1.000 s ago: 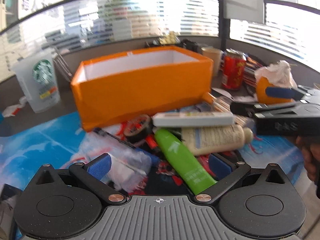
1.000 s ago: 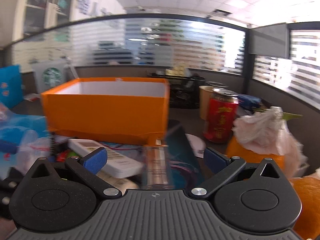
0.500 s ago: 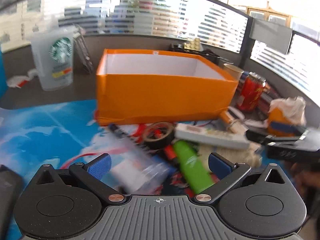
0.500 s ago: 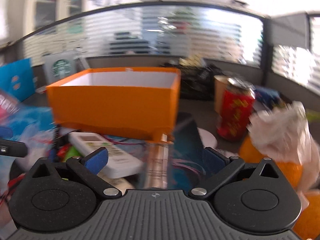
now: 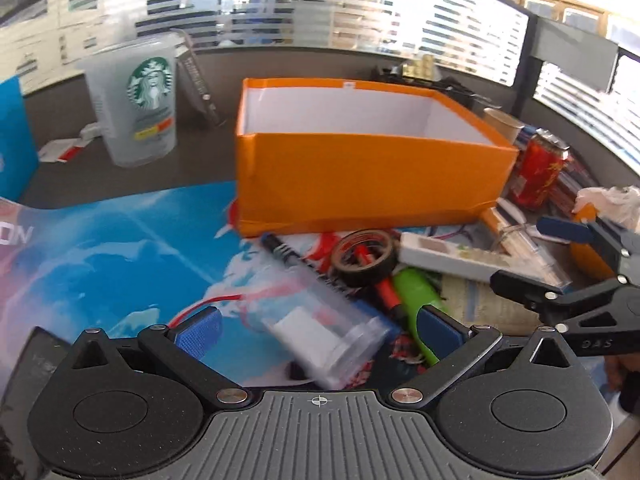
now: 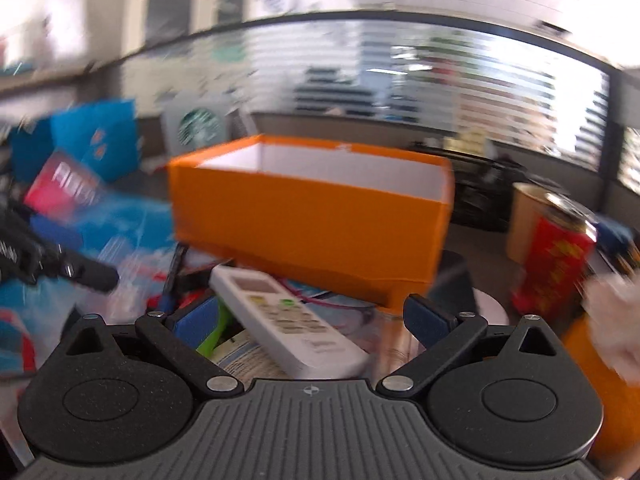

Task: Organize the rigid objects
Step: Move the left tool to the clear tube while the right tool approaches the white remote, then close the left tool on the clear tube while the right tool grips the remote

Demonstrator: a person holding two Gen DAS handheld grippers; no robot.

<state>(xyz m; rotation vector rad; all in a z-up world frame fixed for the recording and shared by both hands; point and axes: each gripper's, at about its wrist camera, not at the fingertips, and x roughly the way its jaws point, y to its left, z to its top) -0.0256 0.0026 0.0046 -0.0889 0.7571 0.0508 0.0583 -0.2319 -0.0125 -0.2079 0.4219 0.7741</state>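
1. While both tools hover over the clutter, the left gripper (image 5: pixel 318 330) has its jaws spread wide and empty, with a clear plastic container (image 5: pixel 320 334) lying between the pads.
2. Right gripper (image 6: pixel 310 320) is likewise spread and holding nothing; the white remote (image 6: pixel 288 320) lies tilted between its fingers.
3. Just beyond sit a tape roll (image 5: pixel 366 258), a green tube (image 5: pixel 418 300) and a pen (image 5: pixel 296 258), touching or overlapping.
4. Farthest, the orange box (image 5: pixel 368 184) stands open, seemingly empty.
5. Judgement: the pick is about to begin. Each tool should centre on 1 item, close squarely, and lift clear of neighbours before crossing the box's rim.
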